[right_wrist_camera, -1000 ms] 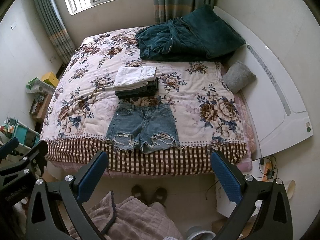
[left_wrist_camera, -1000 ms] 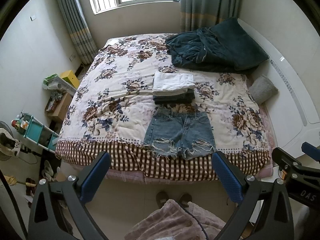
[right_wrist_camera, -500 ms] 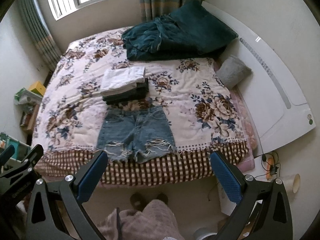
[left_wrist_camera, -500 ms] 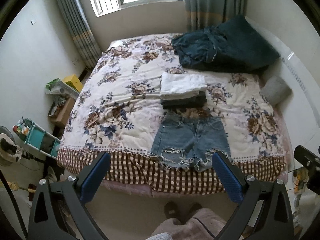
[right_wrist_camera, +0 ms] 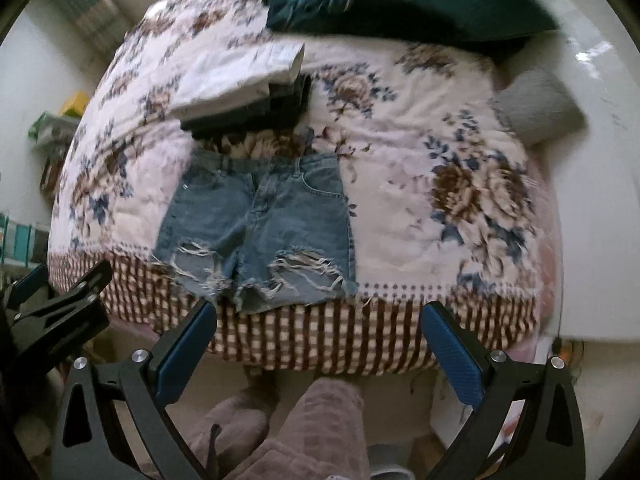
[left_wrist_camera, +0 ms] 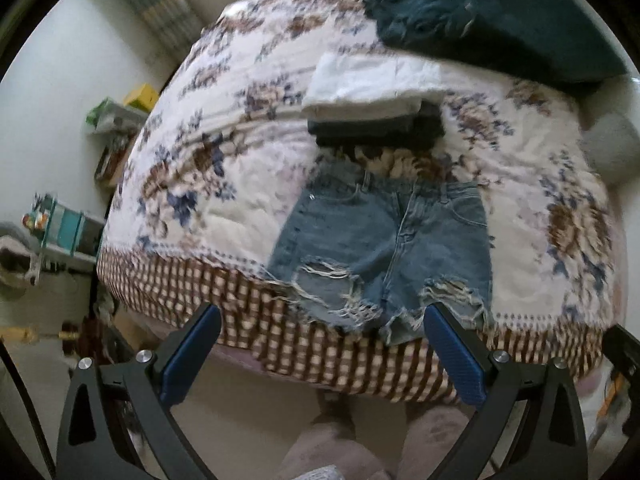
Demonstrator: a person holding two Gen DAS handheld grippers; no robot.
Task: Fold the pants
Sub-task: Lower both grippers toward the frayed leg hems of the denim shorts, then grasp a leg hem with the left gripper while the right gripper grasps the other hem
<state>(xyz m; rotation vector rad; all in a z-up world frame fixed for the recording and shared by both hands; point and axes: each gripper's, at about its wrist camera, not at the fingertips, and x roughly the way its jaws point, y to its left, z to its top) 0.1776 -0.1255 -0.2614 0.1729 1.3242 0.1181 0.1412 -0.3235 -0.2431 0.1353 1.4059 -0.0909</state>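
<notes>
Ripped blue denim shorts [left_wrist_camera: 384,240] lie flat near the foot edge of a floral bed, waistband away from me, frayed hems hanging over the checked border; they also show in the right wrist view [right_wrist_camera: 256,232]. My left gripper [left_wrist_camera: 320,356] is open and empty, in the air just below the hems. My right gripper [right_wrist_camera: 320,354] is open and empty, below the bed edge and right of the shorts. The left gripper's body [right_wrist_camera: 52,312] shows at the left of the right wrist view.
A stack of folded clothes, white on dark [left_wrist_camera: 376,96], lies just beyond the shorts. A dark green blanket [left_wrist_camera: 488,16] and a grey pillow [right_wrist_camera: 536,108] lie near the white headboard. Shelves and clutter [left_wrist_camera: 60,232] stand left of the bed.
Both grippers have moved forward and down toward the bed's foot edge, so the shorts look much larger and closer. Both stay open. The shorts have not moved.
</notes>
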